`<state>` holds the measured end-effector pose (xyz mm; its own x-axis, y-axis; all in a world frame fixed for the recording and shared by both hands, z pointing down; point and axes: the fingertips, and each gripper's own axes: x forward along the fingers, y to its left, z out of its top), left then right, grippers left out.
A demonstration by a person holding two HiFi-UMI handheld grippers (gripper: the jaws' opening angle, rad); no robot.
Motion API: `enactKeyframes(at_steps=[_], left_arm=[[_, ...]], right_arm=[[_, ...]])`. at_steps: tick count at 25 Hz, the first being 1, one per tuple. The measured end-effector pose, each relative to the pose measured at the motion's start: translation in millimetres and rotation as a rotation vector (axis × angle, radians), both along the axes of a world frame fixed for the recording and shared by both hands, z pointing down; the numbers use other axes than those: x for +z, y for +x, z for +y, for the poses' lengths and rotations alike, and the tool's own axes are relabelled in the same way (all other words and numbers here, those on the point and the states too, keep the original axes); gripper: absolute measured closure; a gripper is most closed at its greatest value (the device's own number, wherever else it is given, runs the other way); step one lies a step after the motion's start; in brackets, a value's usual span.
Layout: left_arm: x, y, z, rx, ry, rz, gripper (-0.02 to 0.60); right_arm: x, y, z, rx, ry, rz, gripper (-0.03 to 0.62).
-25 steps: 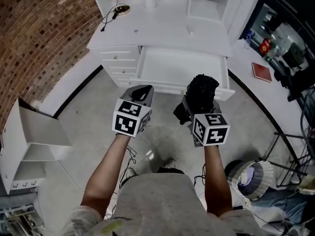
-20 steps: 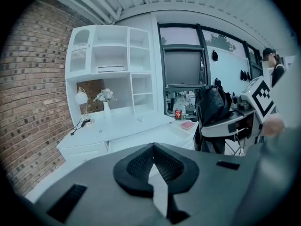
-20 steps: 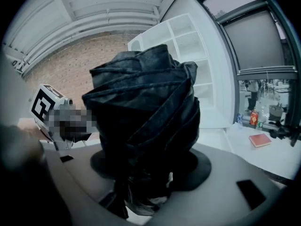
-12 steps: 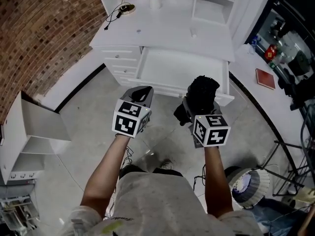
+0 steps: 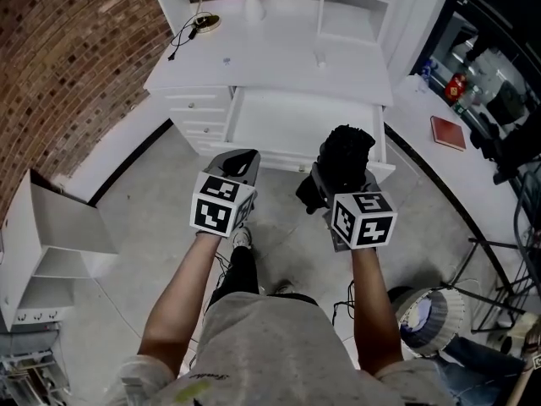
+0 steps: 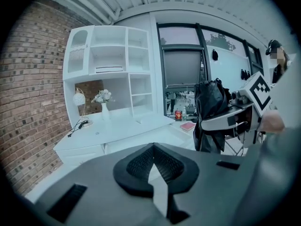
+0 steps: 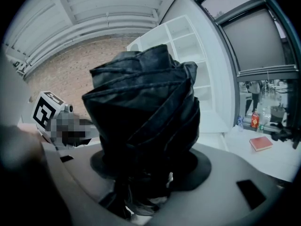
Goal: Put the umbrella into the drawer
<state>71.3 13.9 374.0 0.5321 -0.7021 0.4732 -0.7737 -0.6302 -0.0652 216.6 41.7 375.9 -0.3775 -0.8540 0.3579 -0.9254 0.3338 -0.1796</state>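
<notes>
We pinch the black umbrella [image 5: 347, 152] in our right gripper [image 5: 338, 180], its bundle at 12 o'clock of the jaws; our left gripper [image 5: 241, 158] is pressed together, empty.

The umbrella [image 7: 146, 112] is black cloth, creased, with a faint sheen. The left hand-held gripper [image 6: 153, 147] has a smooth, matt grey plastic body and black pads [image 6: 136, 164] with a fine ribbed texture. The drawer [image 5: 296, 121] and worktop [image 5: 270, 57] look smooth and white-painted. The brick wall [image 5: 59, 66] is rough; the floor [image 5: 144, 210] is grey and slightly glossy.
</notes>
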Motion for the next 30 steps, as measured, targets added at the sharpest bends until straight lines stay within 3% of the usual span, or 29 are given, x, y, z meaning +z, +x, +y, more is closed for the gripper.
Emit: enactKeyframes(at_steps=[17,30], left_arm=[[20,-1,-90,0.118,-0.057,0.058,0.584],[37,4,-169,0.248,-0.102,0.08,0.584]], right_arm=[[14,-14,-59,-0.025,-0.122,0.118,0.339],[23,-30,-122,0.028,-0.253,0.155,0.339]])
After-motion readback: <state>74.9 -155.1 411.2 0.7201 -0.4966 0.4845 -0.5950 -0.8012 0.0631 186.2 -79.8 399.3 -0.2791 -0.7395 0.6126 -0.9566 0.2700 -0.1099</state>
